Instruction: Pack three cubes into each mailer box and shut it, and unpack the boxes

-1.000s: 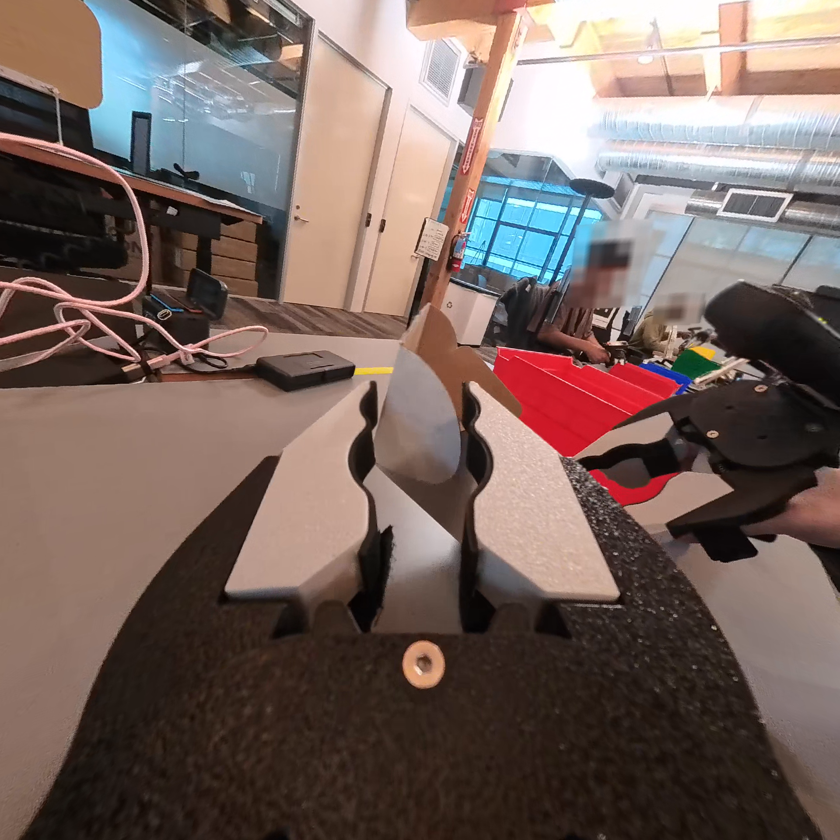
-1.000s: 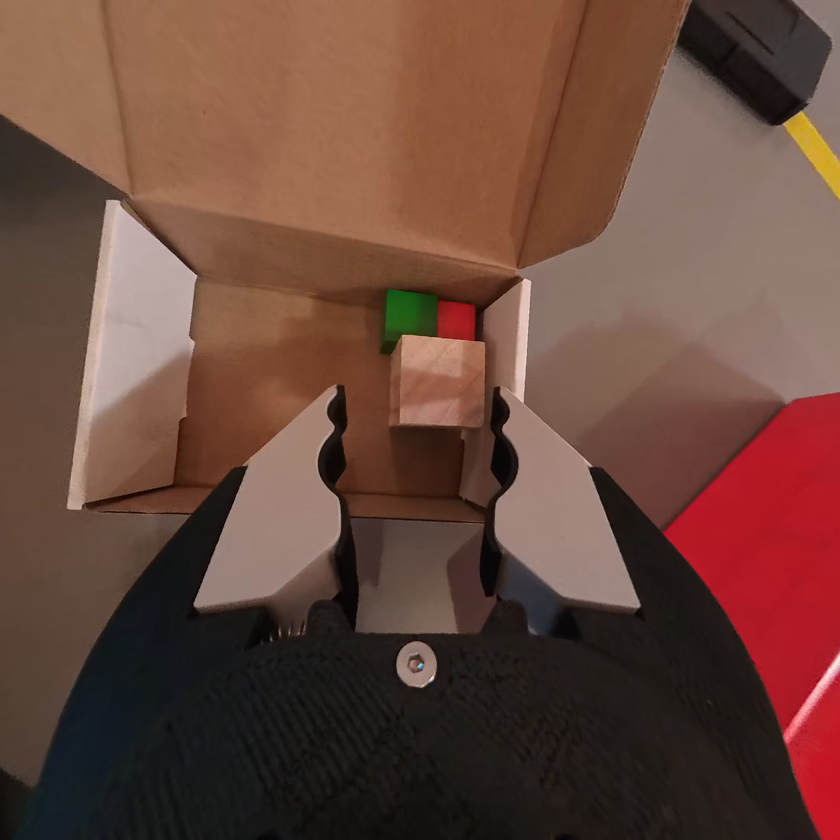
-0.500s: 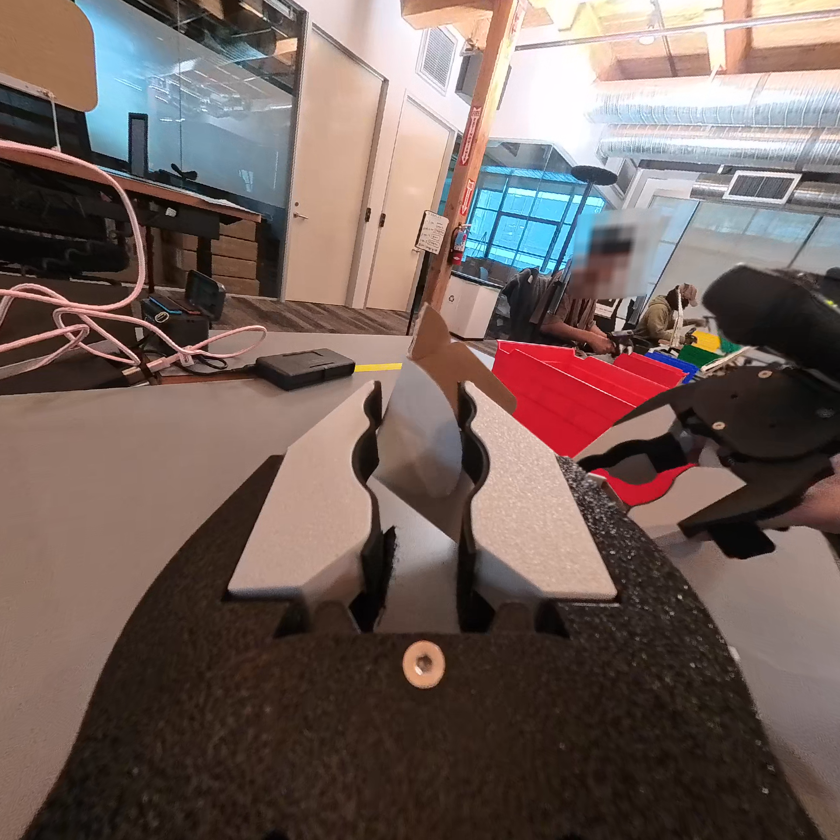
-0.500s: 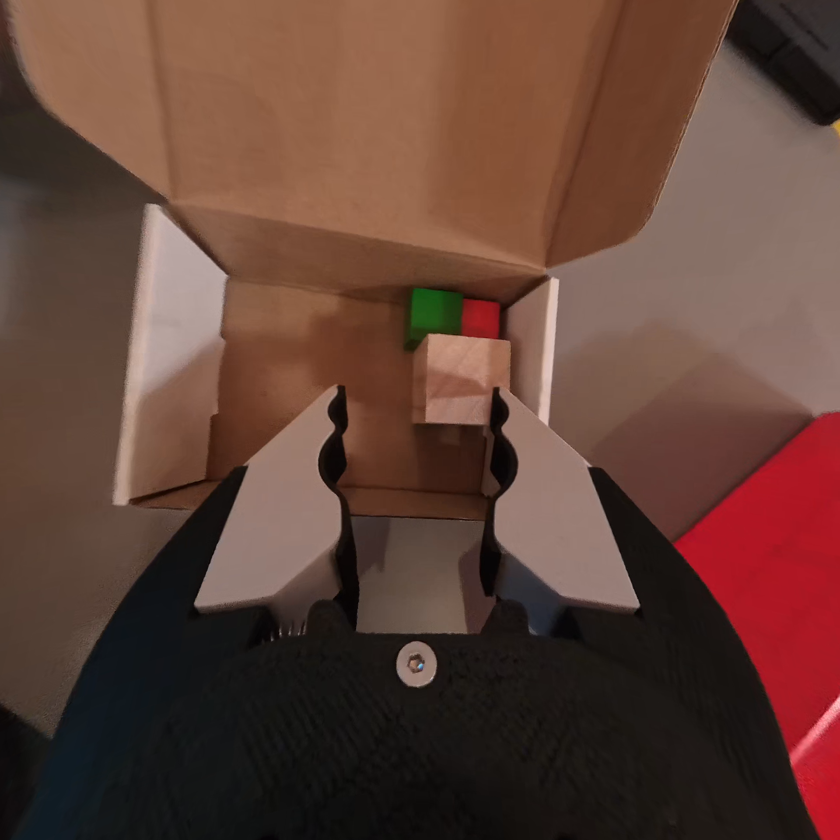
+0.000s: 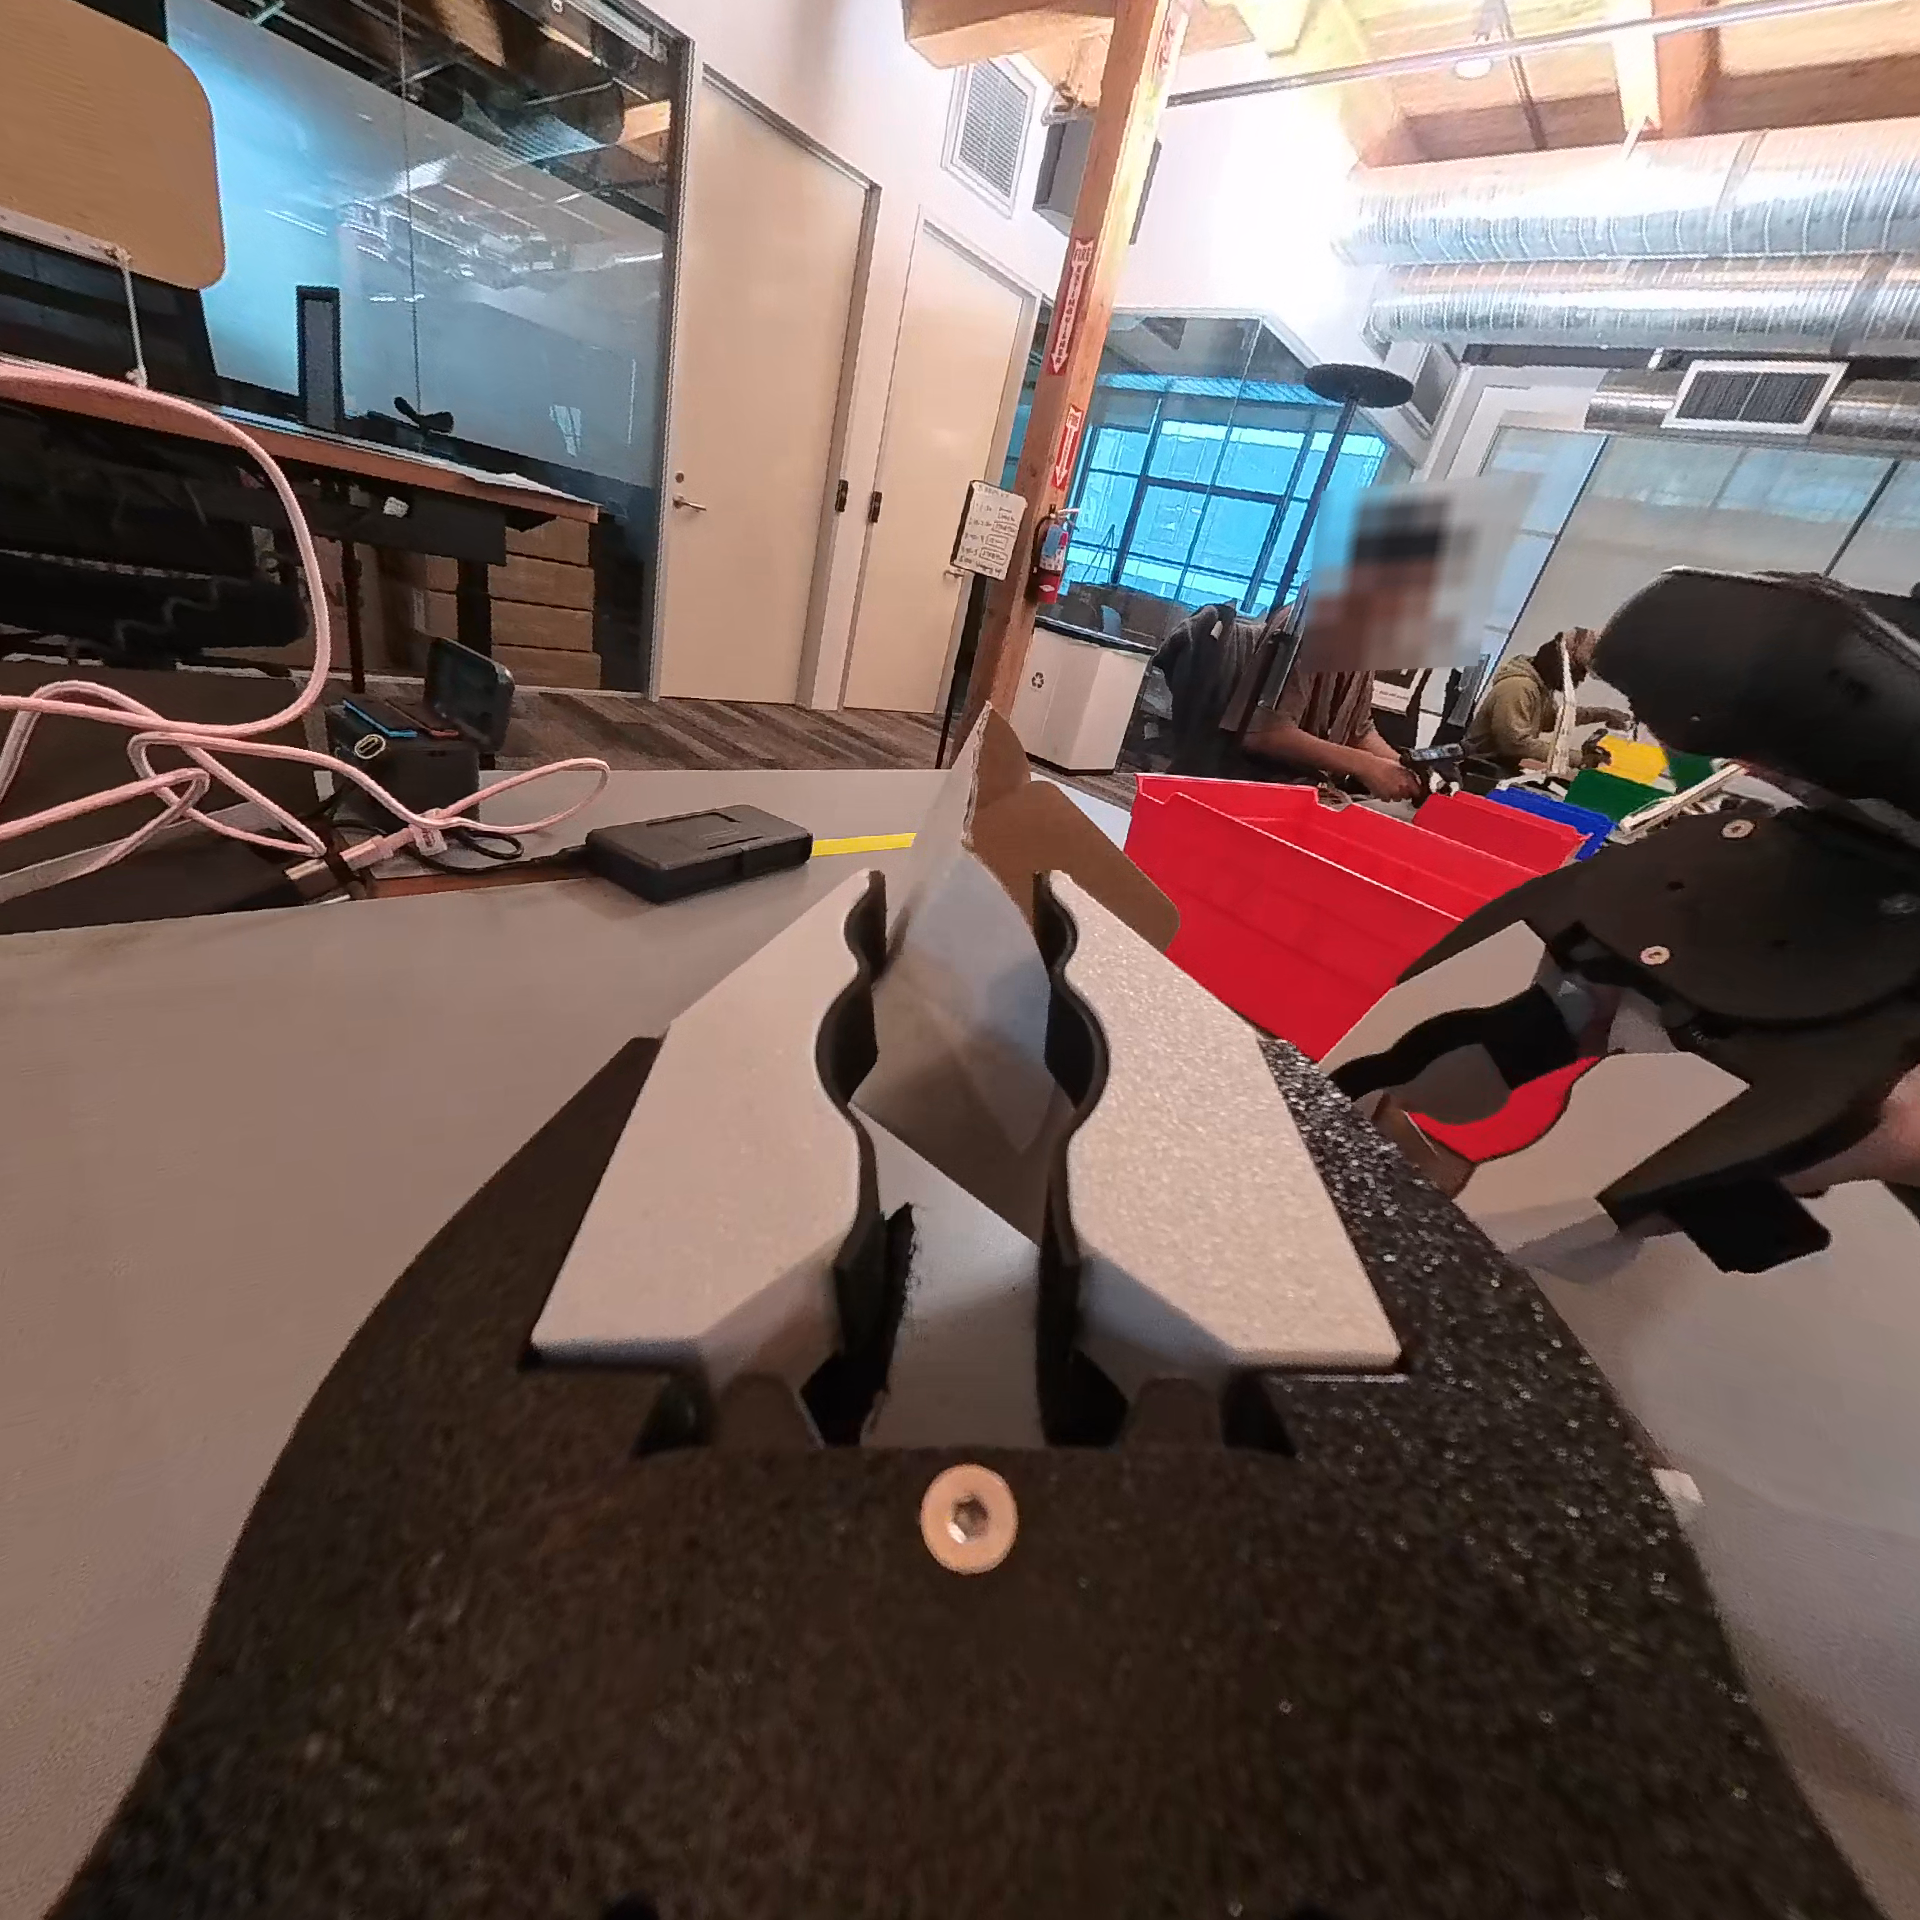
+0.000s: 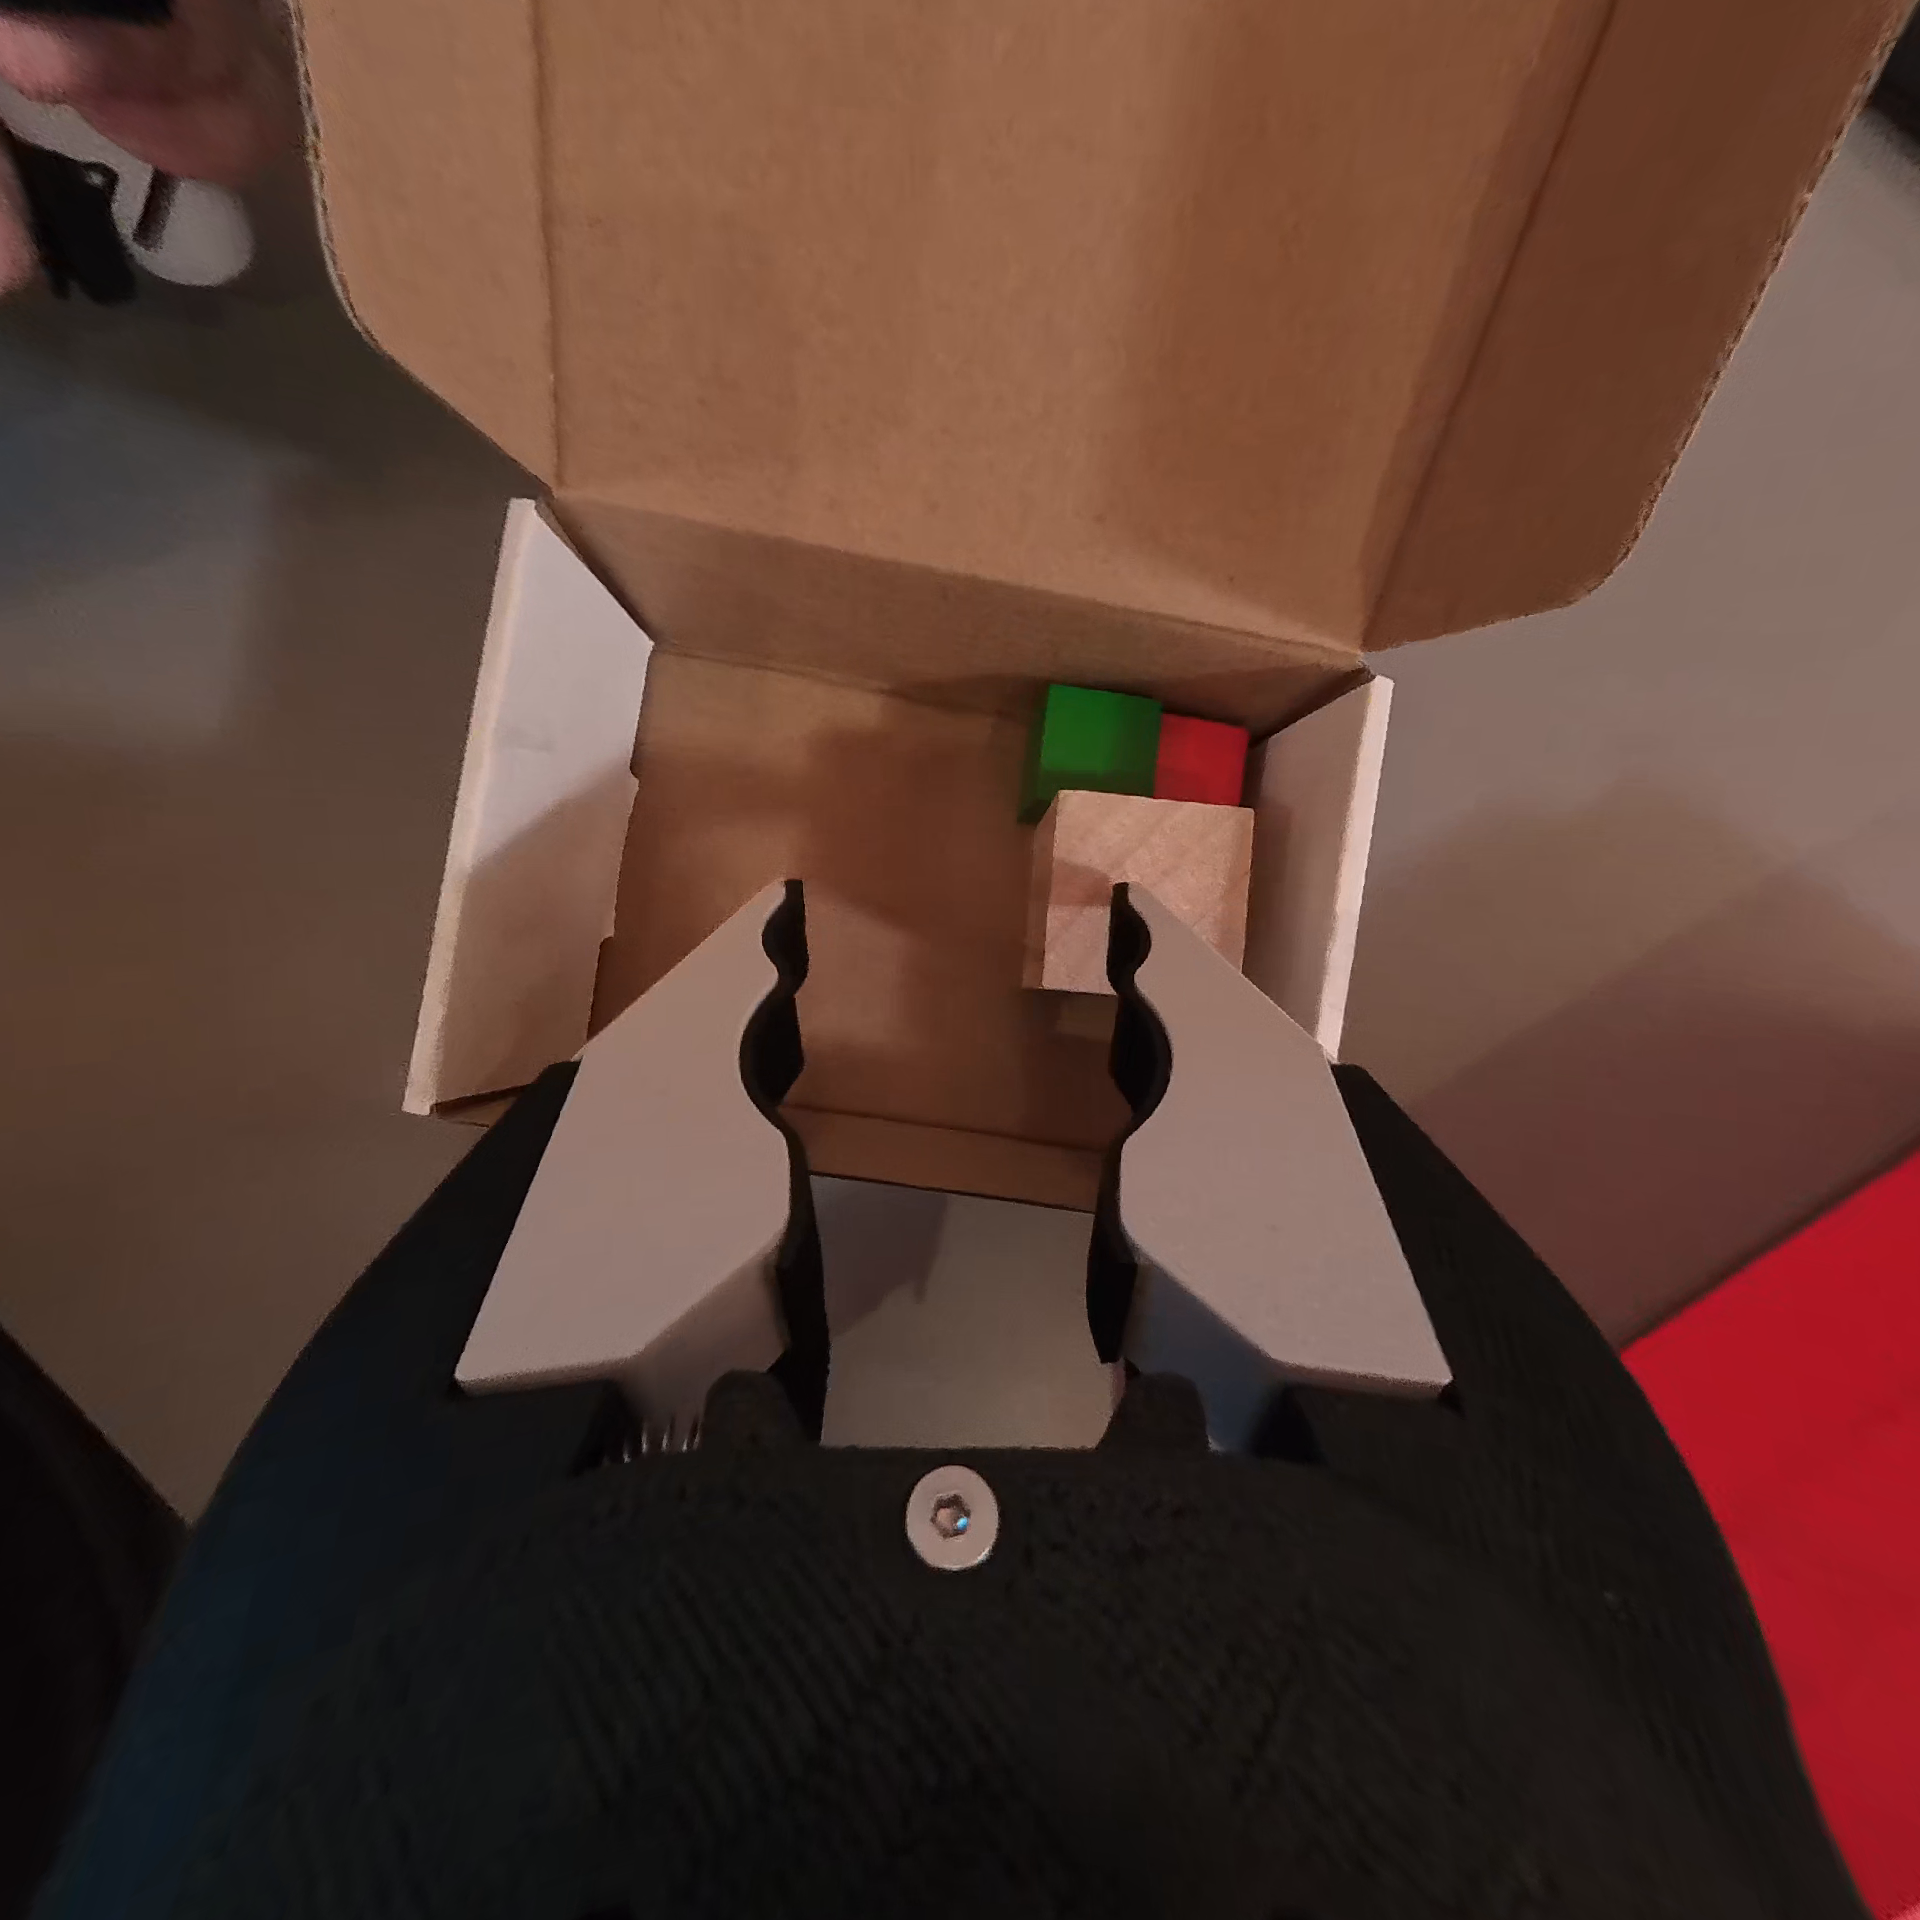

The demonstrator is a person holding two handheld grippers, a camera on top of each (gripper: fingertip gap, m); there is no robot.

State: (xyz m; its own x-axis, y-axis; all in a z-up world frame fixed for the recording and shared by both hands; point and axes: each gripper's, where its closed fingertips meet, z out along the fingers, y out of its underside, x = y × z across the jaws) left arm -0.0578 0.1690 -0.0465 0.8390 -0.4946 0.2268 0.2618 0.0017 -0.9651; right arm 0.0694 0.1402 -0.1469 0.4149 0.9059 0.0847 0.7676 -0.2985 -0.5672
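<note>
Three cubes sit in the box (image 6: pixel 1351 862), all crowded into its far right corner: the green cube (image 6: pixel 1096 740) and the red cube (image 6: pixel 1202 761) side by side against the back wall, and the wood cube (image 6: pixel 1143 883) just in front of them, nearer us, close to the right wall. The count looks complete, so we judge the step in hand to be either closing this box or starting to empty it; we cannot tell which. Either way we want to work cleanly around that corner. If we lift a cube, we take the wood one first, since it blocks the other two, and we shift right so it lies squarely between the fingers before we close. If we shut the box, we fold the lid (image 6: pixel 1039 312) down evenly and guide its side flaps inside the walls. Our right claw (image 6: pixel 954 899) hangs over the box's near half, jaws wide apart and holding nothing; the wood cube lies beyond its right fingertip (image 6: pixel 1127 904), not between the tips. Our left claw (image 5: pixel 961 894) is at the raised lid, whose panel stands between its fingers; the jaws are narrowed around it, but we see a gap on the right side, so we do not count it as gripped. A red bin (image 5: pixel 1299 894) stands beyond the box to the right.
</note>
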